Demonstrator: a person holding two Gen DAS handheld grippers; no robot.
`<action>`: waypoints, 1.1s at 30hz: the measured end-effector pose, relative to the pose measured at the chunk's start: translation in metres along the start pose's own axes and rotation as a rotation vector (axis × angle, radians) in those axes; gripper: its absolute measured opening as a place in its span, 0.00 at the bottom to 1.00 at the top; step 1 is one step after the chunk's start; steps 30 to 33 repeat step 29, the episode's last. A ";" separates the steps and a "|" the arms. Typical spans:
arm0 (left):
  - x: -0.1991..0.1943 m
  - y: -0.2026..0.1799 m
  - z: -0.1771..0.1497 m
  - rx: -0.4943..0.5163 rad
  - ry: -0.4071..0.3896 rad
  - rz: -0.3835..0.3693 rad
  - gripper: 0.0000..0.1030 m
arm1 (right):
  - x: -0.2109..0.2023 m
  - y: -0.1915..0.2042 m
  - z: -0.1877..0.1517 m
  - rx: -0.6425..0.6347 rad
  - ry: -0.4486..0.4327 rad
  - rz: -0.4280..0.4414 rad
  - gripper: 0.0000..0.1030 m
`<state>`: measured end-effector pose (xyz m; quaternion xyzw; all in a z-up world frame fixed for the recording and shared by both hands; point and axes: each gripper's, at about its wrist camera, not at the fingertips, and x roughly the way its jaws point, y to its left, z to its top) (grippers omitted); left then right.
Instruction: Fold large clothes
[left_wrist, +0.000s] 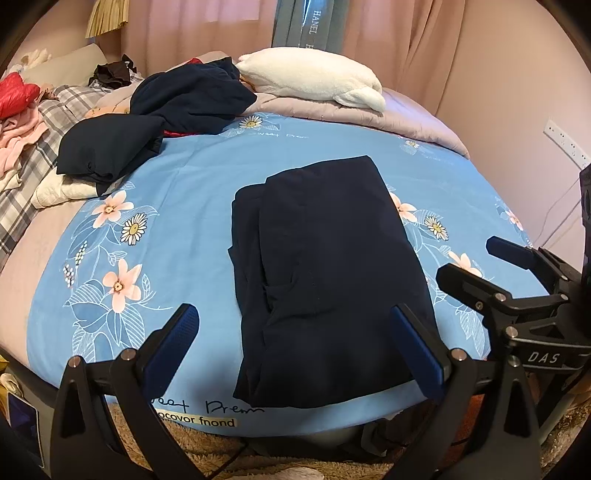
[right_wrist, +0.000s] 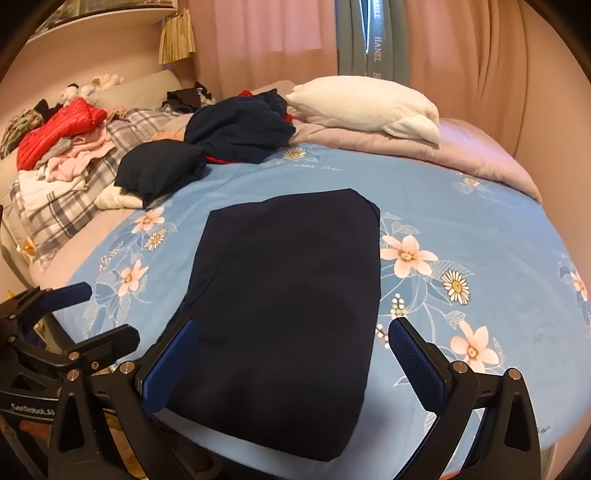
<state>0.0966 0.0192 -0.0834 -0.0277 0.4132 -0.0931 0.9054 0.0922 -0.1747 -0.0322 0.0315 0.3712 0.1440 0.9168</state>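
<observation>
Folded dark garment (left_wrist: 325, 280) flat on the blue flowery bed cover (left_wrist: 177, 206), left gripper (left_wrist: 295, 350) and right gripper (right_wrist: 291, 354) near it, both spread wide, holding nothing, messy clothes pile (right_wrist: 229, 140) far left

Dark navy garment (right_wrist: 288, 314) (apparently trousers) lies folded flat, rectangular, mid-bed.

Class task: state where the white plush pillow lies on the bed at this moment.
In both views the white plush pillow lies at the bed's far edge on the lilac quilt, just right of the crumpled navy clothes.
</observation>
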 end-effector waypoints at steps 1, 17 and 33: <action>0.000 0.000 0.000 -0.001 -0.002 -0.002 1.00 | 0.000 0.000 0.000 -0.002 0.000 -0.004 0.99; -0.008 0.005 0.001 -0.017 -0.023 -0.004 1.00 | 0.002 0.003 0.000 -0.006 0.015 -0.021 0.99; -0.015 0.011 0.000 -0.025 -0.039 0.001 1.00 | -0.001 0.005 -0.001 -0.012 0.013 -0.022 0.99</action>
